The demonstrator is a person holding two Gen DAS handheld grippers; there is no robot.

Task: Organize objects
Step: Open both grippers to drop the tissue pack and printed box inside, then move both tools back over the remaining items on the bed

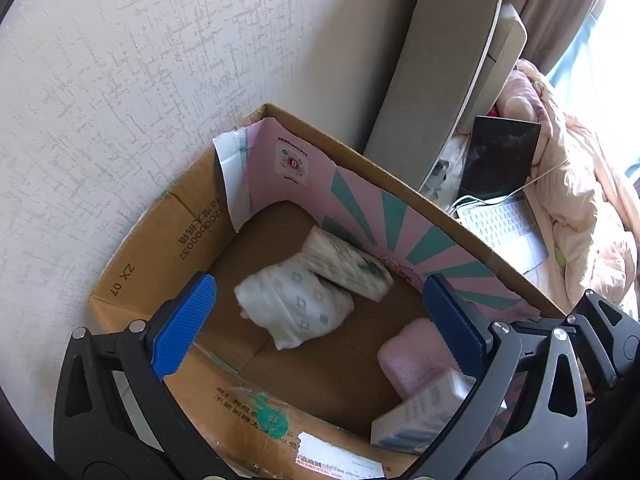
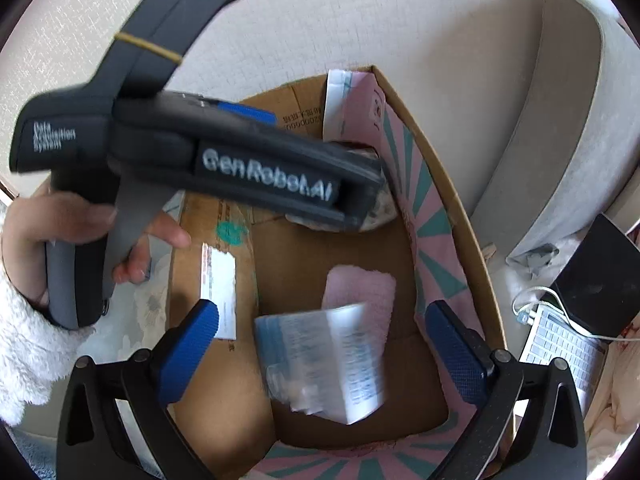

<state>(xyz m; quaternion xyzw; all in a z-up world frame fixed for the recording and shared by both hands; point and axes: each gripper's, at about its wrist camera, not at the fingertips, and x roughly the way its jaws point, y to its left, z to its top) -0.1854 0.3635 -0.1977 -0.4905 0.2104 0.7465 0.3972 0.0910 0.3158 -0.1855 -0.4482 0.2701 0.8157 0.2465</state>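
An open cardboard box [image 1: 160, 236] with a pink-and-green liner stands against the wall. Inside lie a white flower-print bundle [image 1: 296, 308], a patterned tissue pack [image 1: 352, 266], a pink towel [image 1: 412, 356] and a clear-wrapped tissue pack [image 1: 416, 420]. My left gripper [image 1: 316, 320] is open and empty above the box. In the right wrist view my right gripper [image 2: 324, 344] is open above the clear-wrapped pack [image 2: 324, 360], which looks blurred, beside the pink towel [image 2: 360, 284]. The left gripper's body [image 2: 240, 164] crosses over the box [image 2: 460, 208].
A grey cushion [image 1: 440, 64] leans on the wall right of the box. An open laptop [image 1: 500, 184] with a white cable lies on the bed beside a pink quilt [image 1: 580, 208]. The textured wall [image 1: 120, 80] is close behind the box.
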